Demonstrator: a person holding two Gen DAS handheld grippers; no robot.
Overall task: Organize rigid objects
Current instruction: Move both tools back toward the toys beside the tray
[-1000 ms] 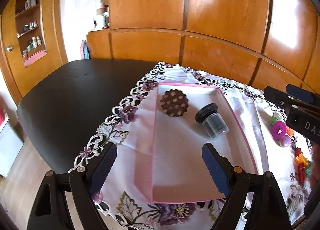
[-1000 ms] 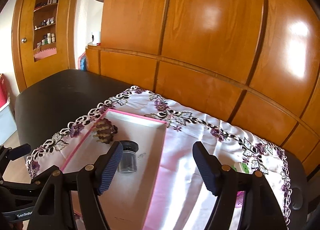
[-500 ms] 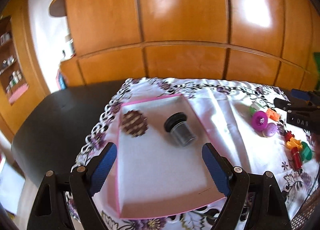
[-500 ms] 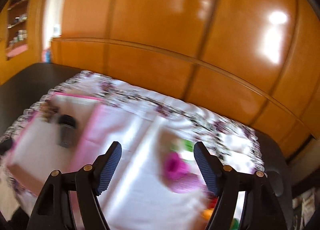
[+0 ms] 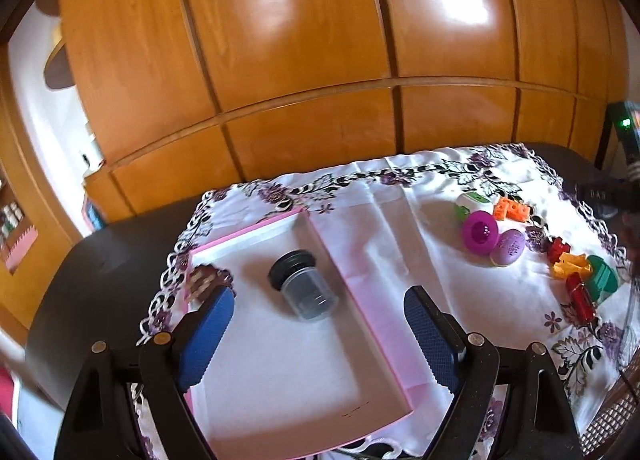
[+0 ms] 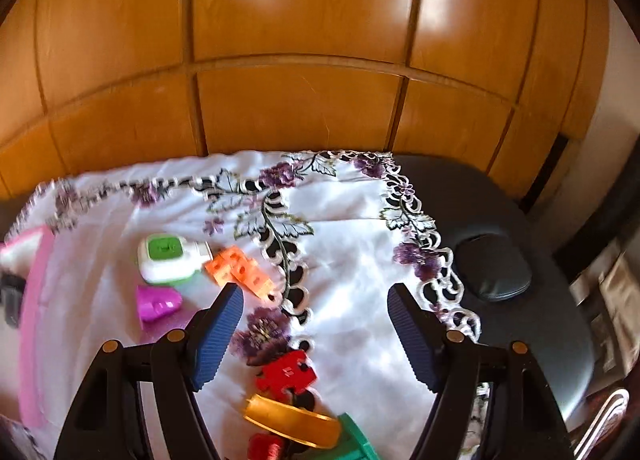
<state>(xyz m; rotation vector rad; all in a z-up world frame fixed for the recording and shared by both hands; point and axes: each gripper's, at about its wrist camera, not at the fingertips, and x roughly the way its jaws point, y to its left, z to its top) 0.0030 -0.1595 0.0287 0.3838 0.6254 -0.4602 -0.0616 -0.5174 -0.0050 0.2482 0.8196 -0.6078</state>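
Observation:
A pink-rimmed tray (image 5: pixel 360 312) lies on the white embroidered cloth (image 5: pixel 392 227). In it lie a clear jar with a black lid (image 5: pixel 303 288) and a brown studded disc (image 5: pixel 206 280). My left gripper (image 5: pixel 318 336) is open and empty above the tray. To the right lie small toys: a white-green one (image 6: pixel 170 258), an orange block (image 6: pixel 240 272), a magenta piece (image 6: pixel 158 302), a red puzzle piece (image 6: pixel 286 372), a gold ring (image 6: pixel 292 422) and a green piece (image 6: pixel 356 446). My right gripper (image 6: pixel 314 336) is open and empty over them.
Wooden cabinet panels (image 5: pixel 320 59) stand behind the black table (image 6: pixel 500 219). A dark oval object (image 6: pixel 494 270) lies on the table right of the cloth. The right gripper's body (image 5: pixel 604 195) shows at the far right of the left wrist view.
Both grippers have swung to the right. The right gripper left the tray and now hovers over the toys. The left view now takes in the toys too.

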